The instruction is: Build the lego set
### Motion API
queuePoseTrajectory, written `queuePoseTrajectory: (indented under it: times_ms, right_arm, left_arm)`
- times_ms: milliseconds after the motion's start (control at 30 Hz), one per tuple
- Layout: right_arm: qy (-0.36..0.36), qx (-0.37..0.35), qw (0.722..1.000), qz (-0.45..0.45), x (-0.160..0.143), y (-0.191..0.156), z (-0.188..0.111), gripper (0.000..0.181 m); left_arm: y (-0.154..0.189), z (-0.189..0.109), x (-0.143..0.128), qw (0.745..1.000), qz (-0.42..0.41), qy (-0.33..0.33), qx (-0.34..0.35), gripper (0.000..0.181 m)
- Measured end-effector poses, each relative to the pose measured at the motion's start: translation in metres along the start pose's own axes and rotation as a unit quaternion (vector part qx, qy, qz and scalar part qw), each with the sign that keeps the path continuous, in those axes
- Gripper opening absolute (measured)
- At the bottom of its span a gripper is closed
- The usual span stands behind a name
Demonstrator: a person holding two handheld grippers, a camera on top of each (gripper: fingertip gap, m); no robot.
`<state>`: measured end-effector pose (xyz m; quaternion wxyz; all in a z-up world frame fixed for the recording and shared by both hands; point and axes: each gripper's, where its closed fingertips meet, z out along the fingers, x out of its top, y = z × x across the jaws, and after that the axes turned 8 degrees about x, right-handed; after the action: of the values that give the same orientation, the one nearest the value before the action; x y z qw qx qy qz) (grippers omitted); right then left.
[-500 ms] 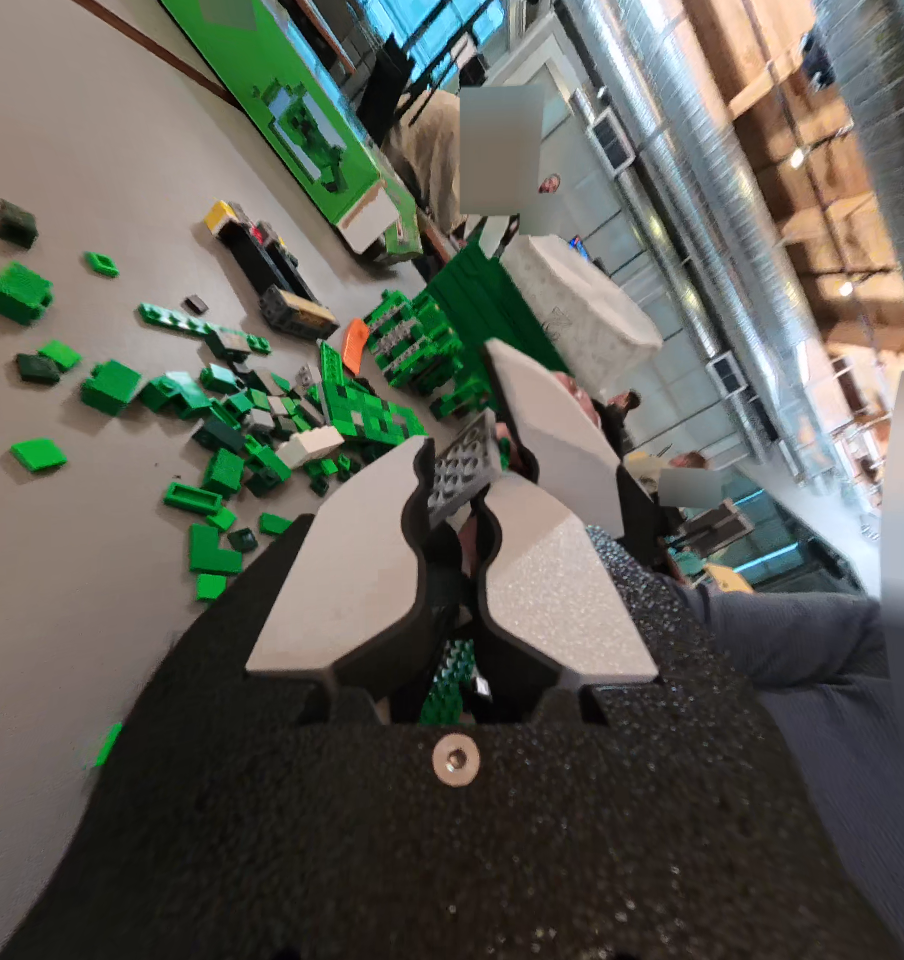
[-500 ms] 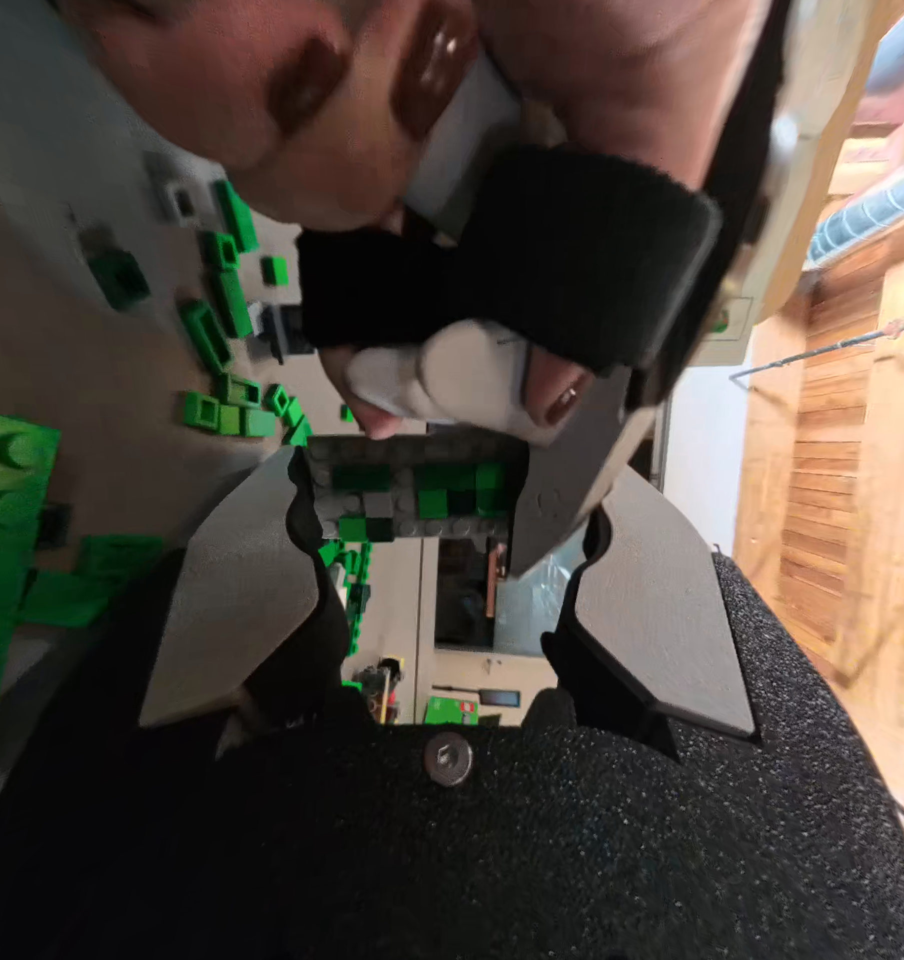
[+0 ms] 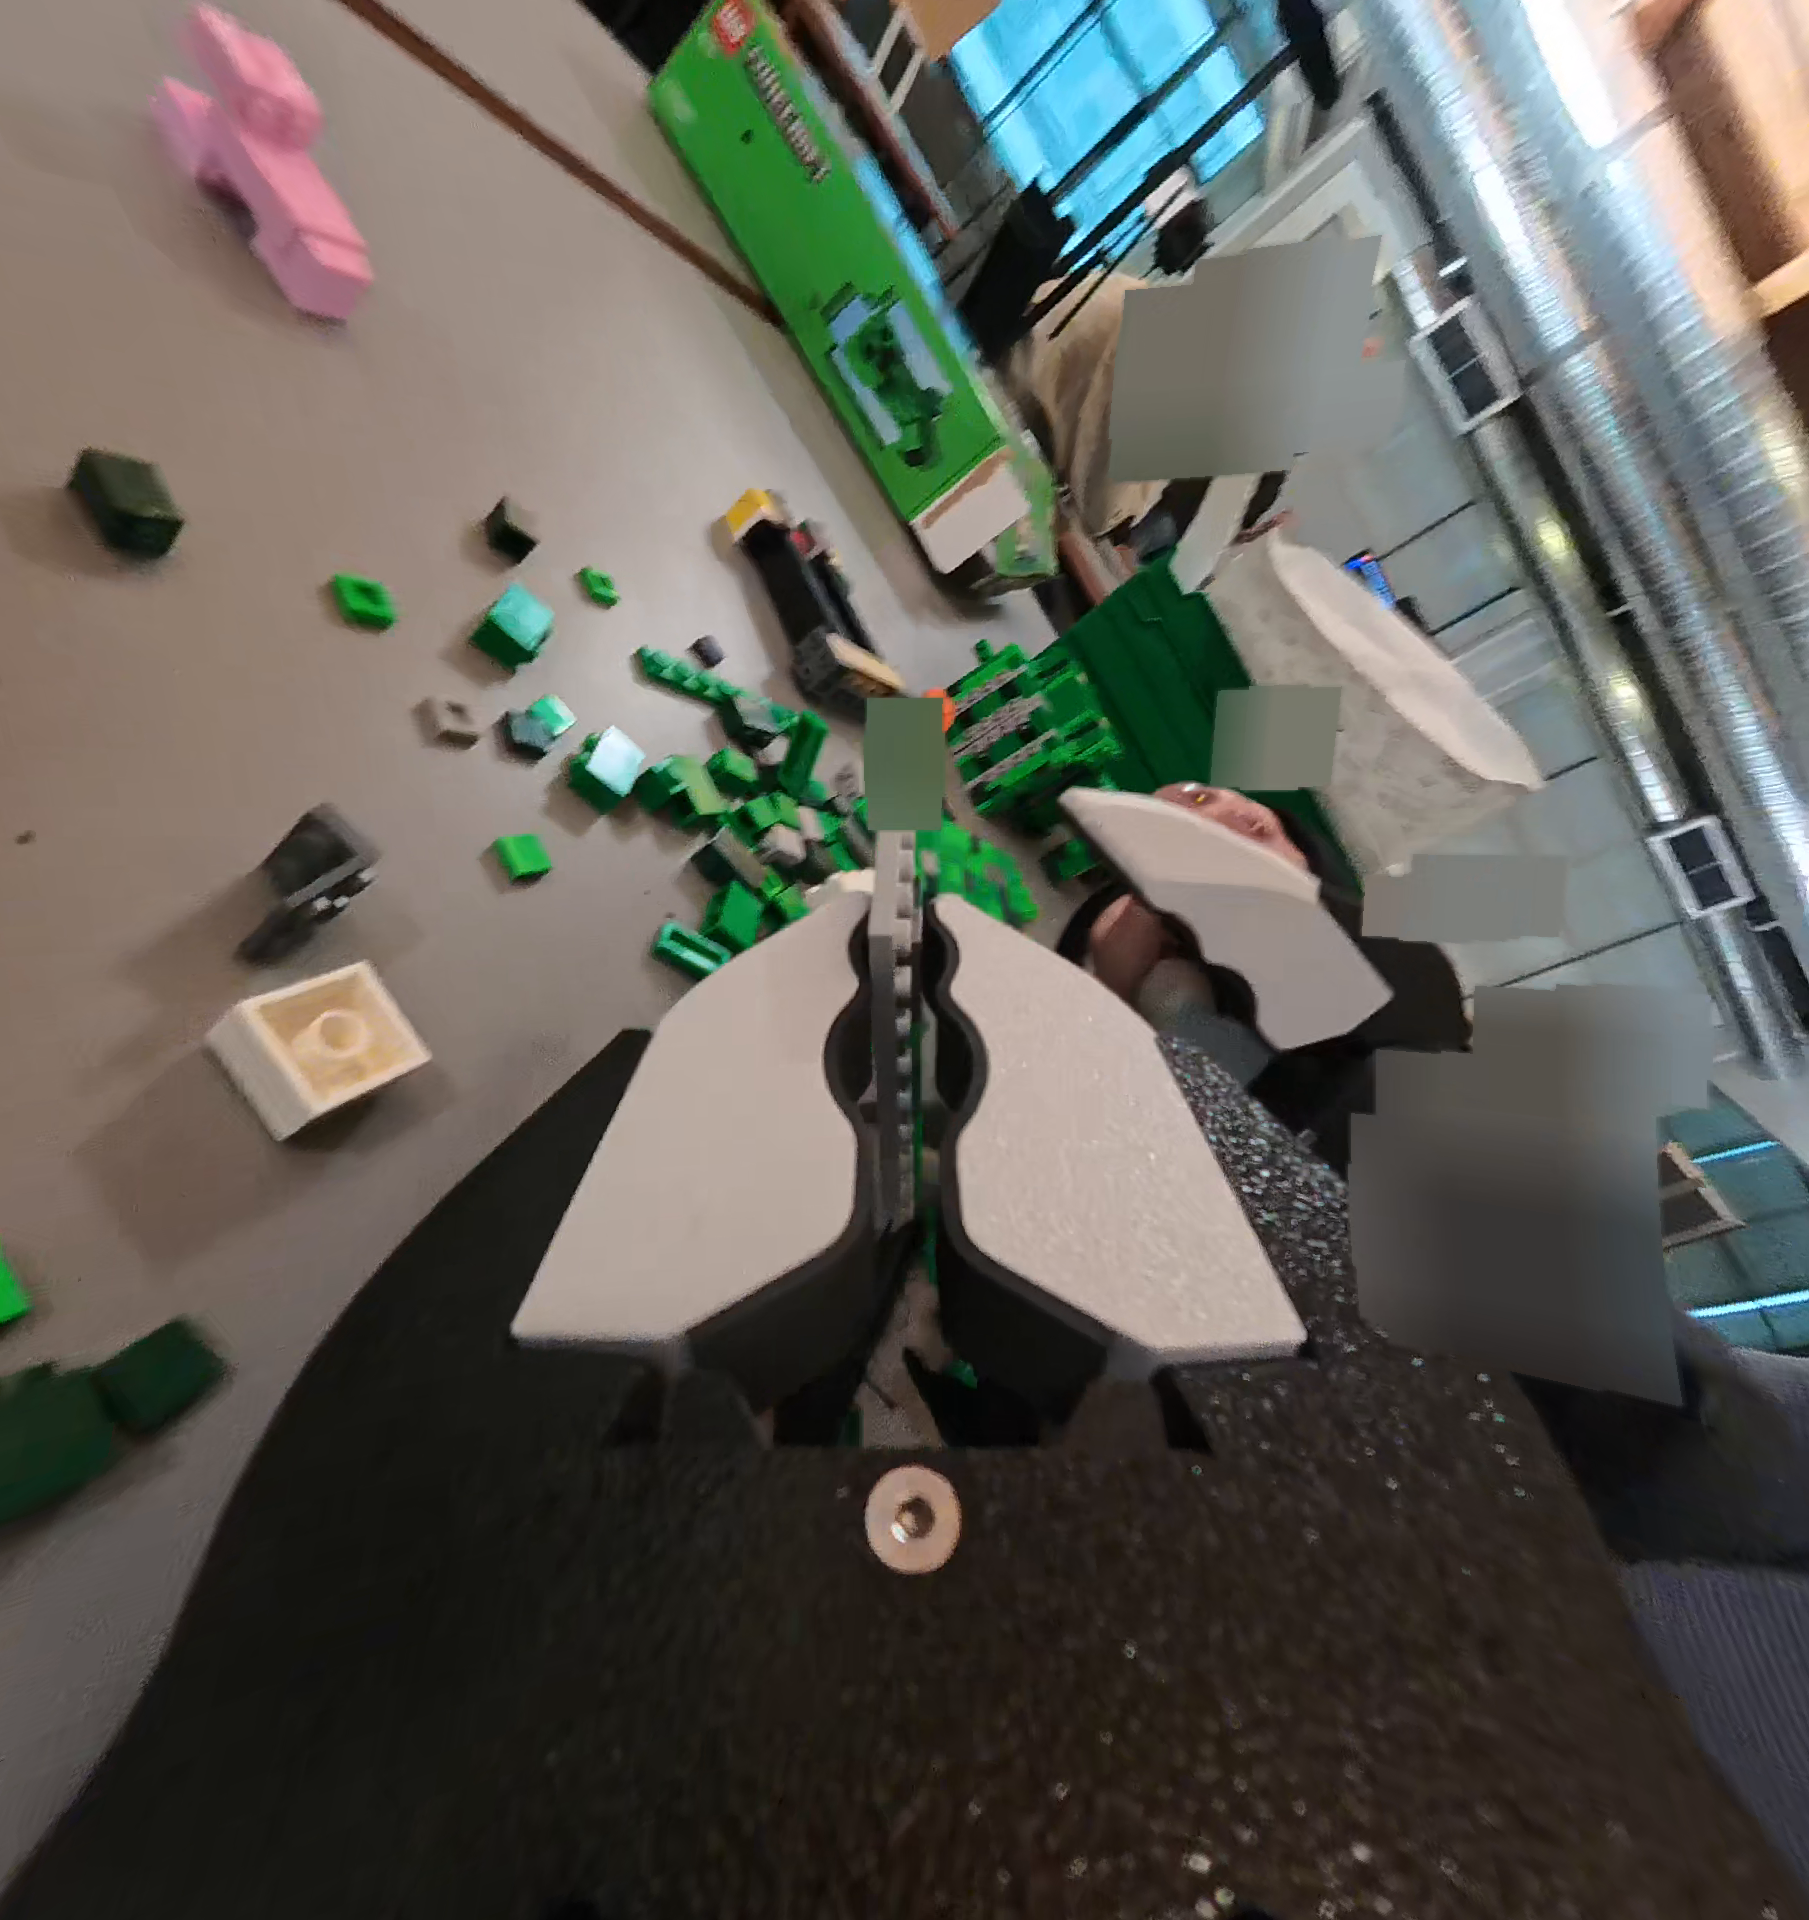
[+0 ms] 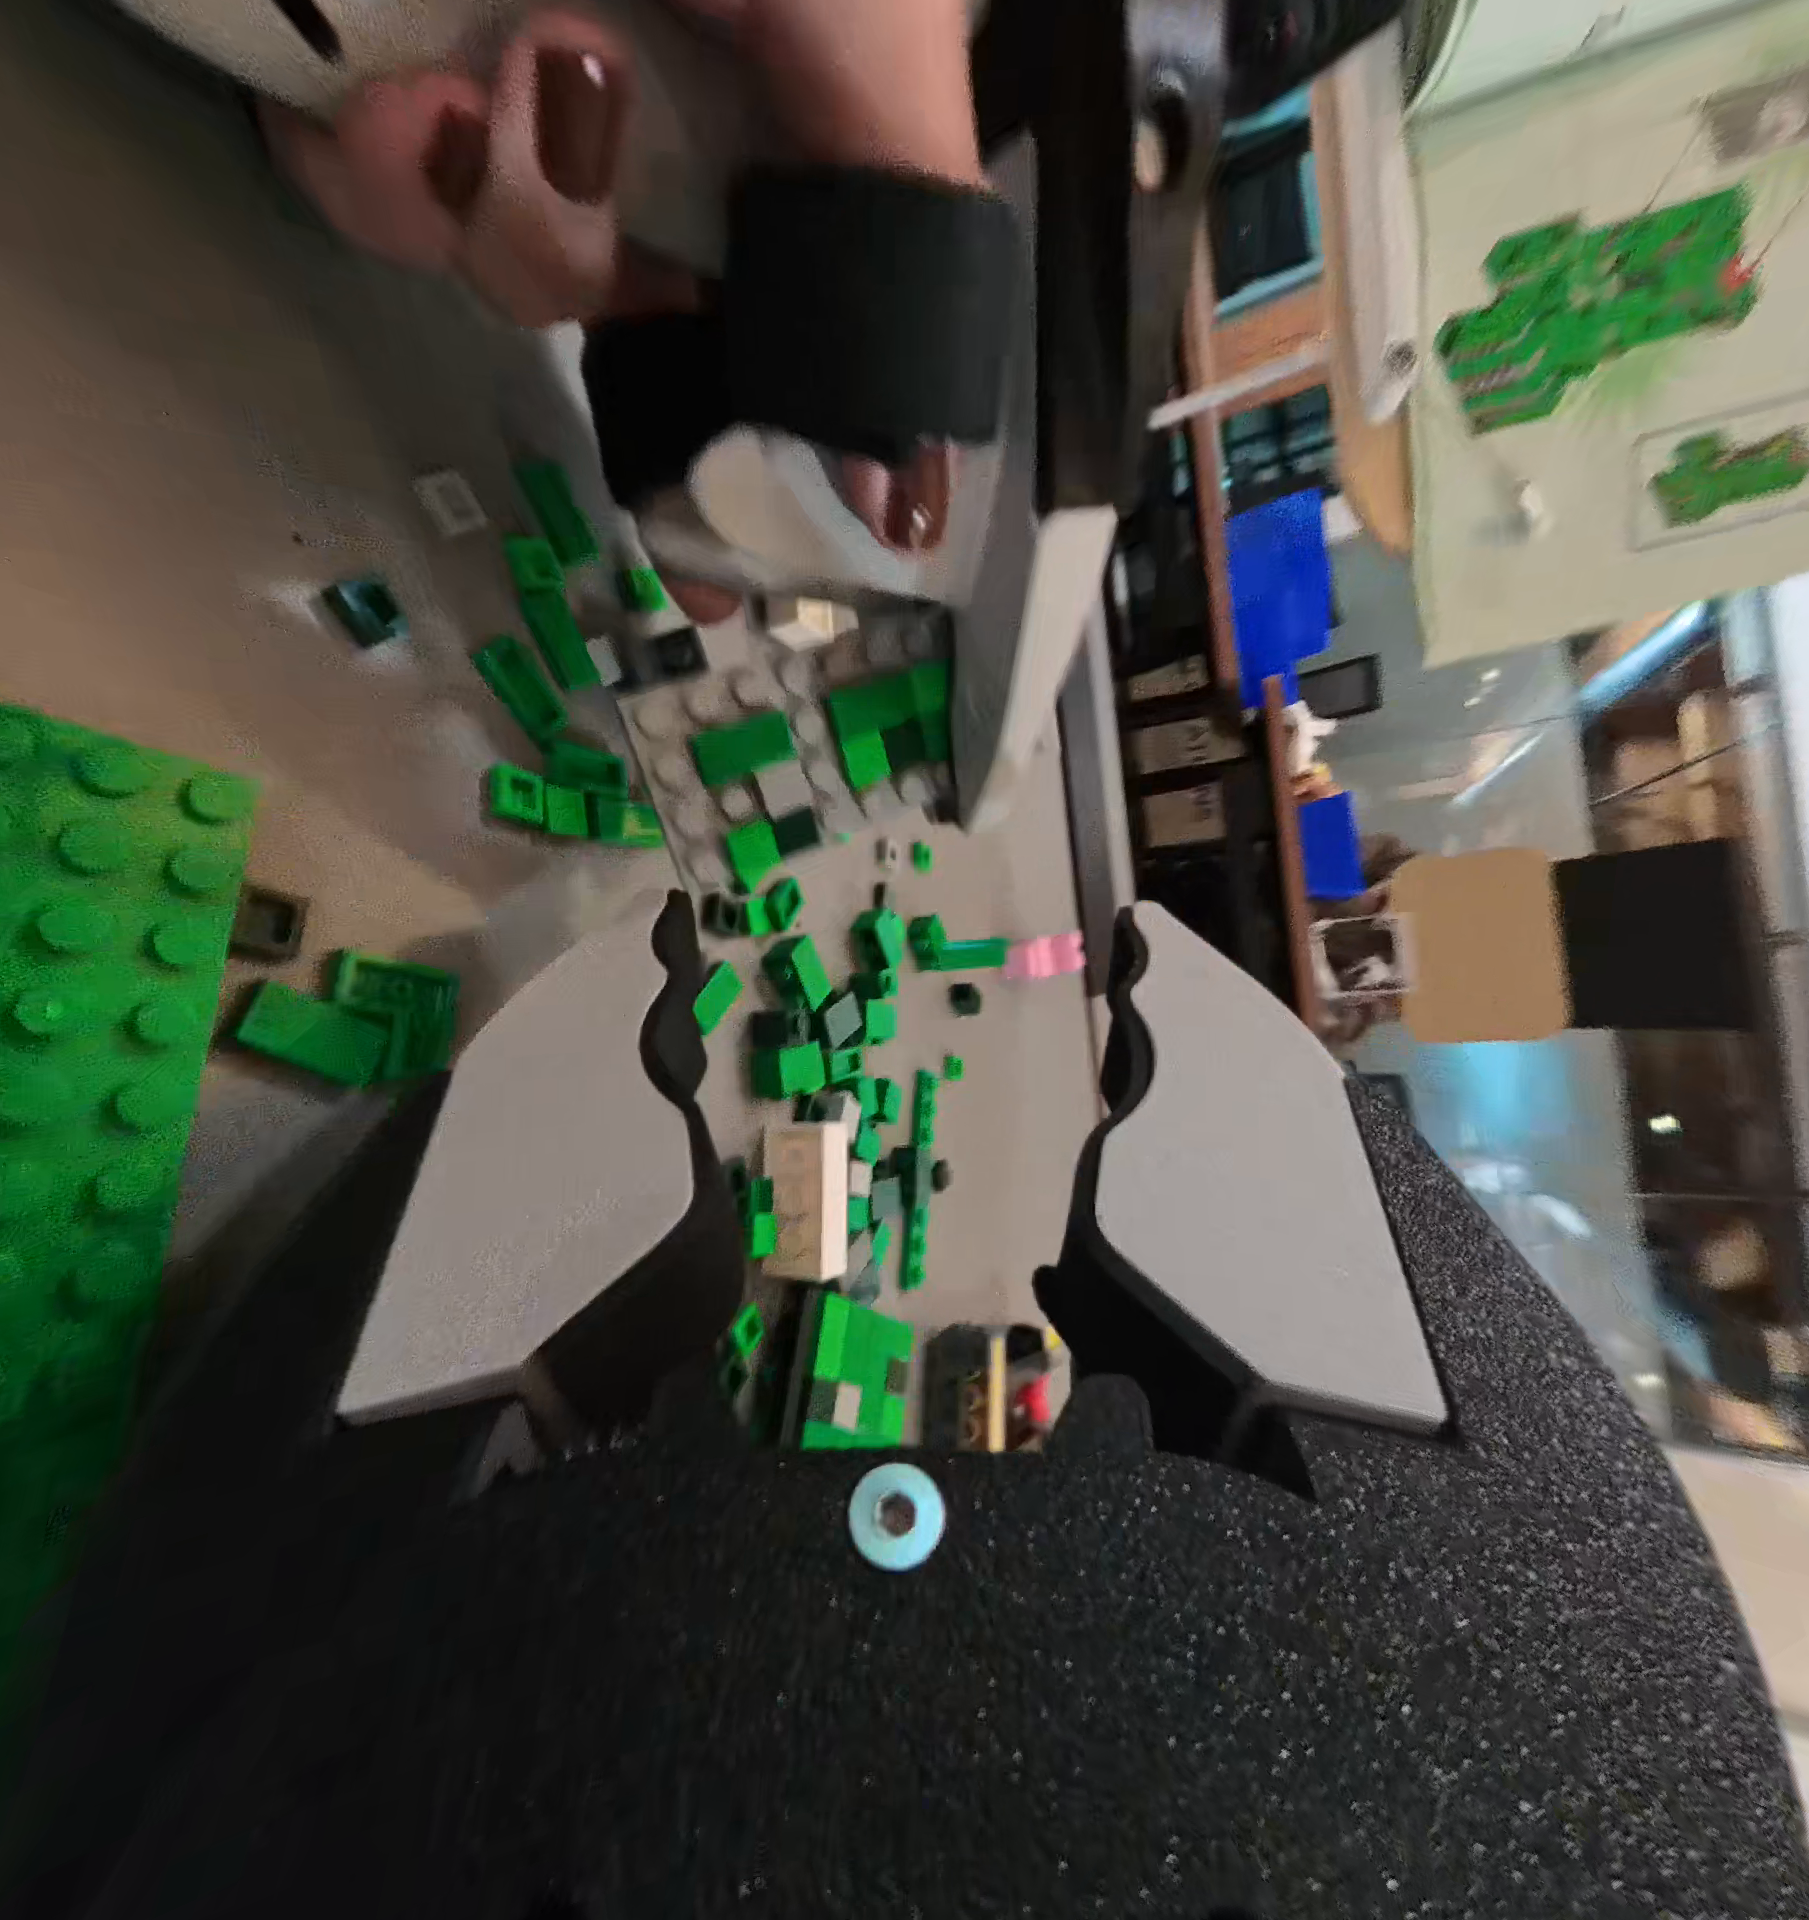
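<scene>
left gripper [image 3: 900,935] | I'm pinching the grey plate [image 3: 898,997] edge-on, keeping studs reachable | right gripper [image 4: 895,935] | fingers hanging wide, empty, waiting for a brick

Green baseplate [image 4: 69,1039] cut off left

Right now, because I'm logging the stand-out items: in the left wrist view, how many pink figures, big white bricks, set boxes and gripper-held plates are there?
pink brick figure: 1
big white brick: 1
green set box: 1
grey studded plate, clamped in the left gripper: 1
Total: 4
</scene>
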<state>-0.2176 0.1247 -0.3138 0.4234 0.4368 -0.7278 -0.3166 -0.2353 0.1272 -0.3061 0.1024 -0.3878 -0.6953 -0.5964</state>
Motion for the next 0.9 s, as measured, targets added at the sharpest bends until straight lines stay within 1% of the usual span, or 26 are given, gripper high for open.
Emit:
queuePoseTrajectory:
  times_ms: [133, 233, 300, 467, 567, 633, 700, 733, 800, 900]
  right_arm:
    - [0.016, 0.034, 0.995, 0.087, -0.013, 0.004, -0.009, 0.068]
    - [0.042, 0.039, 0.988, 0.141, -0.015, 0.009, -0.014, 0.068]
    - [0.055, 0.035, 0.985, 0.160, -0.015, 0.012, -0.015, 0.068]
    - [0.071, 0.009, 0.979, 0.192, -0.019, 0.020, -0.014, 0.070]
    - [0.100, -0.024, 0.968, 0.228, -0.020, 0.031, -0.019, 0.069]
    - [0.160, -0.059, 0.949, 0.266, -0.017, 0.043, -0.028, 0.063]
    - [0.208, -0.111, 0.926, 0.296, -0.021, 0.057, -0.042, 0.054]
    - [0.218, -0.136, 0.917, 0.304, -0.026, 0.063, -0.048, 0.052]
    - [0.223, -0.167, 0.908, 0.314, -0.033, 0.070, -0.055, 0.050]
    - [0.215, -0.179, 0.908, 0.313, -0.036, 0.070, -0.053, 0.046]
  left_arm:
    - [-0.007, 0.000, -0.004, 0.997, 0.051, -0.018, 0.052, 0.007]
    - [-0.013, 0.001, -0.006, 0.988, 0.104, -0.031, 0.108, 0.038]
    - [-0.012, 0.003, -0.003, 0.981, 0.141, -0.027, 0.129, 0.064]
    - [-0.013, 0.004, 0.003, 0.960, 0.216, -0.007, 0.176, 0.117]
    - [-0.004, 0.001, 0.016, 0.954, 0.242, 0.038, 0.174, 0.138]
    - [0.006, -0.002, 0.021, 0.951, 0.255, 0.070, 0.159, 0.141]
    - [0.022, -0.004, 0.021, 0.951, 0.262, 0.099, 0.128, 0.143]
    - [0.030, -0.007, 0.022, 0.948, 0.275, 0.108, 0.119, 0.143]
    - [0.045, -0.022, 0.032, 0.933, 0.306, 0.137, 0.128, 0.142]
    - [0.076, -0.054, 0.043, 0.910, 0.352, 0.171, 0.134, 0.127]
